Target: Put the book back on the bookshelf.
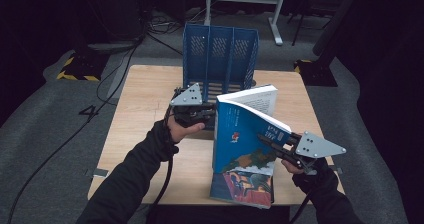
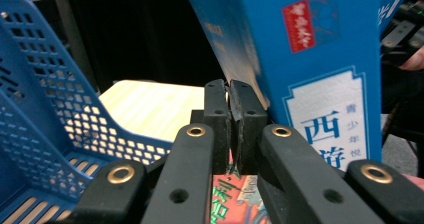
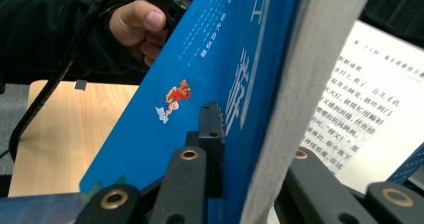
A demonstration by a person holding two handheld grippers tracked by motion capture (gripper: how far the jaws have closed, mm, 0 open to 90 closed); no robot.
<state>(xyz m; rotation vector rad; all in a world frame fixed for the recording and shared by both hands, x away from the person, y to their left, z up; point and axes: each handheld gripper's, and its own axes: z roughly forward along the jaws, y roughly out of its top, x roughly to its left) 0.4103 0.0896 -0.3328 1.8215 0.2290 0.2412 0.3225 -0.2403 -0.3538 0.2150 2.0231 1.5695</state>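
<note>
A blue paperback (image 1: 242, 134) stands upright and partly open above the table, held from both sides. My left gripper (image 1: 212, 115) is shut on the thin edge of its cover at the left; in the left gripper view the jaws (image 2: 231, 104) pinch that edge, and the blue book (image 2: 325, 59) rises to the right. My right gripper (image 1: 263, 139) is shut on the front cover and a wad of pages at the right. In the right gripper view the blue book (image 3: 200, 59) sits between the jaws of the right gripper (image 3: 250, 134), and printed pages show at the far right.
A second book (image 1: 242, 186) with a blue and red cover lies flat at the table's front edge, under the held one. A blue mesh file rack (image 1: 220, 54) stands at the back of the wooden table (image 1: 145, 104), just behind the left gripper. Cables run over the floor at the left.
</note>
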